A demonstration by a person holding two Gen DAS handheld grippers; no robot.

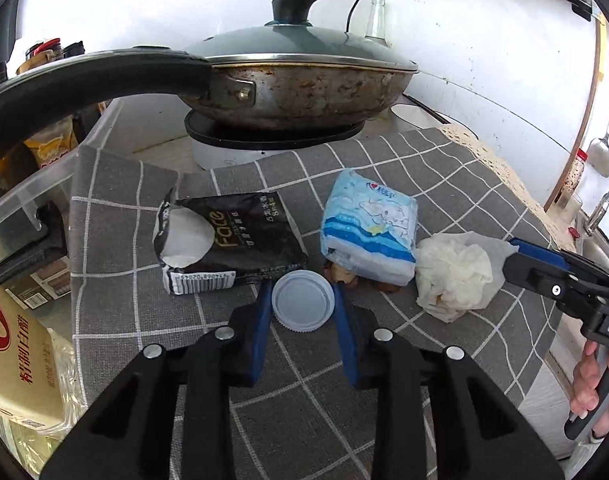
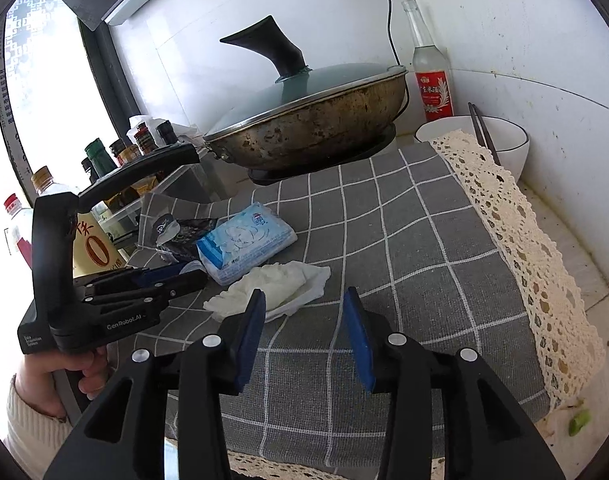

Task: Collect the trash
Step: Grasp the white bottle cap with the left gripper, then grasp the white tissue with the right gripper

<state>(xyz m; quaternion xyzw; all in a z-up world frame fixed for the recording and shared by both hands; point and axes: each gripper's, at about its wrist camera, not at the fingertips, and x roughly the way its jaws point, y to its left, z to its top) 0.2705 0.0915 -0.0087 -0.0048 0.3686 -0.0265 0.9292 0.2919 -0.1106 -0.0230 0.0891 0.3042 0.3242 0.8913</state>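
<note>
A white bottle cap (image 1: 302, 300) lies on the grey checked cloth (image 1: 304, 380). My left gripper (image 1: 302, 289) is shut on it, one blue pad against each side. Behind the cap lie a torn black packet (image 1: 232, 248), a blue-and-white tissue pack (image 1: 368, 232) and small brown scraps (image 1: 344, 276). A crumpled white tissue (image 1: 452, 276) lies to the right. My right gripper (image 2: 304, 304) stands open just short of that tissue (image 2: 276, 284), with nothing between its pads. In the left wrist view it (image 1: 524, 256) comes in from the right, its tip at the tissue's edge.
A lidded pan (image 1: 296, 84) on a cooker stands behind the cloth, its long handle (image 1: 84, 84) reaching left over a clear plastic box (image 1: 24, 200). A white bowl (image 2: 500, 152) with chopsticks and a glass bottle (image 2: 430, 80) stand at the back right. Sauce bottles (image 2: 116, 152) crowd the left.
</note>
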